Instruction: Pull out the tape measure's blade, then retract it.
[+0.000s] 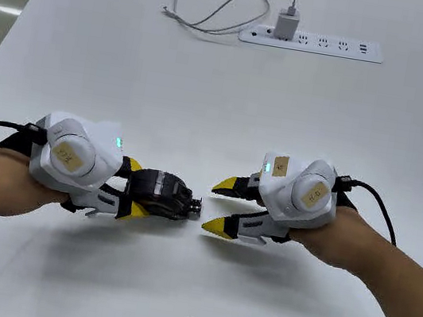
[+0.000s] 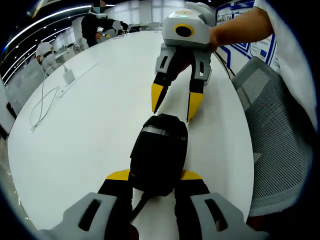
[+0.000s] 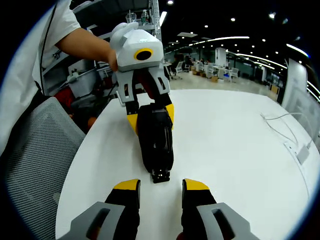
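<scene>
A black tape measure (image 1: 159, 193) is clamped between the yellow-tipped fingers of my left gripper (image 1: 140, 189), just above the white table (image 1: 228, 105). Its blade hook (image 1: 196, 203) points right, with no blade drawn out. In the left gripper view the tape measure (image 2: 159, 152) sits between the jaws, which are shut on its sides. My right gripper (image 1: 219, 205) faces it from the right, open, its tips a short gap from the hook. In the right gripper view the tape measure (image 3: 155, 141) lies straight ahead, its hook (image 3: 160, 175) just beyond the open gripper (image 3: 160, 186).
A white power strip (image 1: 312, 42) with a plugged charger (image 1: 287, 21) and a looped white cable (image 1: 216, 2) lies at the table's far side. A mesh chair (image 2: 272, 130) stands beside the table. People sit at the far end of the room.
</scene>
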The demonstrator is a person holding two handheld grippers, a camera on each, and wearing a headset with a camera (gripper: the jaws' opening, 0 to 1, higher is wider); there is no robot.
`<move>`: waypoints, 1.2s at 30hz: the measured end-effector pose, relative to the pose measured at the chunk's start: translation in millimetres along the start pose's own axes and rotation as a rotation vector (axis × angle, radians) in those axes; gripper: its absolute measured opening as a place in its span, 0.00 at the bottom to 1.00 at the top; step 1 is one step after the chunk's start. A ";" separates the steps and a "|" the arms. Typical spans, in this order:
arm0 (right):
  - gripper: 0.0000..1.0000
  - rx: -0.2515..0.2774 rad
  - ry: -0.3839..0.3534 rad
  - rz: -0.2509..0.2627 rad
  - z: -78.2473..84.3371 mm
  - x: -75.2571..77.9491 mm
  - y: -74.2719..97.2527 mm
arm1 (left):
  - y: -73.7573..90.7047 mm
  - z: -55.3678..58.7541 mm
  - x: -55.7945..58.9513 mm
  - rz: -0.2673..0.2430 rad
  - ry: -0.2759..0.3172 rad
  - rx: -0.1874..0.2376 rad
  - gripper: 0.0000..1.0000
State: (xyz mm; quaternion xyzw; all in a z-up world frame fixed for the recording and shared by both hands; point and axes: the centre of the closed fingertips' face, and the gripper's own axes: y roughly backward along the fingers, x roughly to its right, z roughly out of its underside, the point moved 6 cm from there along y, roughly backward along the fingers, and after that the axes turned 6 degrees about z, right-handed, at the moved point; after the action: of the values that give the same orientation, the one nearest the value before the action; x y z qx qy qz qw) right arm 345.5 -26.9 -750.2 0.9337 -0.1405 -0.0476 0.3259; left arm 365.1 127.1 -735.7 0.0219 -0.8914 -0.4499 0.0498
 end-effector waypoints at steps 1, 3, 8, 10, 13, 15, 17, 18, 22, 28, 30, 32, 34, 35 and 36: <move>0.29 0.002 0.000 -0.004 -0.2 0.0 -1.0 | 0.0 0.0 -0.1 0.001 0.001 0.000 0.27; 0.28 0.000 0.005 -0.008 0.9 0.5 -3.8 | 0.1 -0.2 0.0 0.003 0.000 -0.001 0.27; 0.25 0.006 0.010 -0.016 0.4 1.0 -8.3 | -0.1 0.1 -0.1 0.001 -0.002 -0.003 0.27; 0.23 0.008 0.017 -0.017 -0.2 1.1 -10.0 | -0.2 0.2 -0.3 0.001 -0.001 -0.003 0.27; 0.22 0.010 0.020 -0.023 0.0 1.3 -13.5 | -0.3 0.3 -0.4 0.002 -0.001 -0.002 0.27; 0.21 0.009 0.019 -0.026 0.0 1.5 -15.3 | -0.3 0.3 -0.4 0.002 -0.002 -0.003 0.27; 0.20 0.008 0.024 -0.026 0.1 2.0 -16.9 | -0.3 0.3 -0.4 0.002 -0.001 -0.001 0.27; 0.20 0.010 0.028 -0.028 0.0 1.9 -17.7 | -0.3 0.2 -0.3 0.001 -0.002 -0.001 0.27; 0.19 0.013 0.031 -0.030 -0.1 2.0 -19.6 | -0.2 0.1 -0.3 0.002 -0.004 0.000 0.27; 0.16 0.026 0.032 -0.040 -1.2 1.5 -22.1 | -0.5 0.1 -0.5 0.005 0.001 0.004 0.27; 0.15 0.025 0.037 -0.042 -0.8 1.1 -23.5 | -0.6 0.1 -0.6 0.007 0.002 0.005 0.27; 0.15 0.025 0.041 -0.045 -1.0 0.4 -24.9 | -0.6 0.1 -0.6 0.007 -0.001 0.004 0.27; 0.14 0.026 0.042 -0.047 -0.9 0.2 -25.8 | -0.6 0.3 -0.9 0.007 -0.001 0.005 0.27; 0.14 0.026 0.044 -0.048 -0.7 0.1 -25.8 | -0.7 0.3 -0.9 0.007 0.000 0.005 0.27; 0.14 0.027 0.042 -0.049 -0.6 0.3 -25.7 | -0.7 0.2 -0.9 0.006 0.000 0.005 0.27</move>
State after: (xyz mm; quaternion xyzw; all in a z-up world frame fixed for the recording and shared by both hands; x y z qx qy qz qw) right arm 351.8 -7.5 -765.8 0.9419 -0.1115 -0.0341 0.3149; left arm 366.0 126.9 -736.5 0.0195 -0.8927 -0.4473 0.0508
